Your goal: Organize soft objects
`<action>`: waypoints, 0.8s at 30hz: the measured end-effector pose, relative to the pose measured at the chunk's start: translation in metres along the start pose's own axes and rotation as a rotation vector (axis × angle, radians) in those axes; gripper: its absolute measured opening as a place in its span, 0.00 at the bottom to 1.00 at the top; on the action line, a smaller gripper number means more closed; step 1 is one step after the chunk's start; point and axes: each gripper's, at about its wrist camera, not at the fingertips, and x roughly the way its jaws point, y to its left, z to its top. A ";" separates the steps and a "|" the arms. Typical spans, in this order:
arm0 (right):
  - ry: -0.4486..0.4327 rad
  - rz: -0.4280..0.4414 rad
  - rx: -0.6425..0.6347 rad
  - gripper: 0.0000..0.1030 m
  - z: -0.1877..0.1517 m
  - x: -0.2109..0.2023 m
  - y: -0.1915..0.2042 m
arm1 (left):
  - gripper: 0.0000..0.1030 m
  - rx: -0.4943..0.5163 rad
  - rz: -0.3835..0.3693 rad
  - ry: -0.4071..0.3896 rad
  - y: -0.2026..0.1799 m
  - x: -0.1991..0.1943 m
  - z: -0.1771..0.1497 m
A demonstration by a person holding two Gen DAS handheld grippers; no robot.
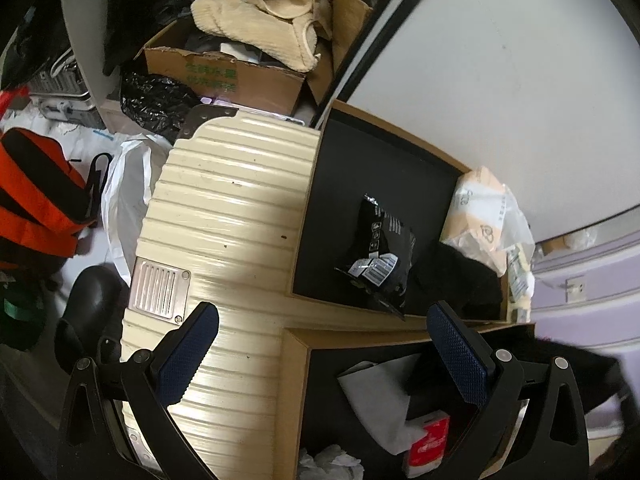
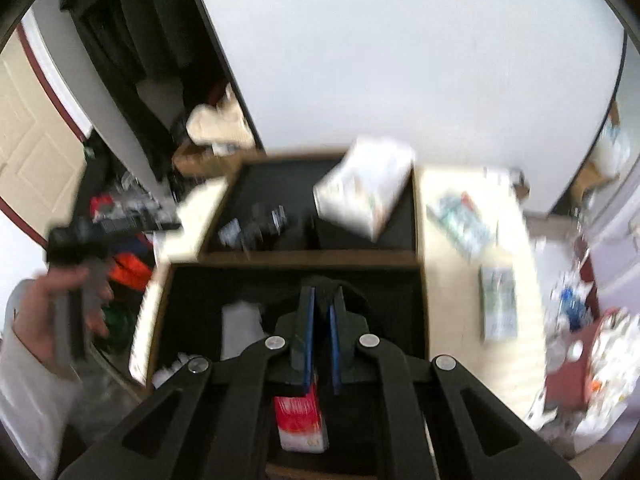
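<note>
The left gripper [image 1: 320,352] is hanging with its blue-padded fingers [image 1: 188,354] spread wide and holding nothing, over the seam between a cream ribbed suitcase [image 1: 224,216] and two black-lined trays. The right gripper [image 2: 320,336] is pinching a dark soft item [image 2: 324,286] between nearly closed pads, above the nearer tray [image 2: 420,320]; the view is blurred, so what the item is cannot be told. Below those fingers a red-and-white packet [image 2: 300,420] is lying in the nearer tray, with a pale grey cloth [image 1: 380,392] and crumpled white paper [image 1: 332,464] beside it. In the farther tray [image 1: 320,200] a black foil pouch [image 1: 384,252] is sitting near the middle, with dark fabric [image 1: 464,280] and a clear plastic bag [image 1: 488,216] crowding its right end. Behind the suitcase, a cardboard box [image 1: 240,76] is carrying a cream knitted garment [image 1: 260,20], with a black plastic bag [image 1: 156,100] pressed against its left side. An orange-and-black bag [image 1: 36,204] is lying at far left.
</note>
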 end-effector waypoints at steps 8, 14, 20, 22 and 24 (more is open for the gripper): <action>-0.045 0.050 -0.045 0.04 0.077 0.011 0.033 | 1.00 -0.021 -0.024 -0.013 0.004 -0.007 0.004; -0.047 0.004 -0.088 0.04 0.087 0.046 0.045 | 1.00 -0.039 -0.036 -0.016 0.007 -0.008 0.007; 0.121 -0.042 -0.112 0.31 0.052 0.076 0.039 | 1.00 -0.045 -0.045 -0.032 0.006 -0.016 0.008; 0.123 -0.032 -0.101 0.81 0.041 0.077 0.032 | 1.00 -0.039 -0.046 -0.035 0.006 -0.017 0.008; 0.127 -0.036 -0.068 0.84 0.036 0.075 0.023 | 1.00 -0.026 -0.041 -0.038 0.003 -0.019 0.006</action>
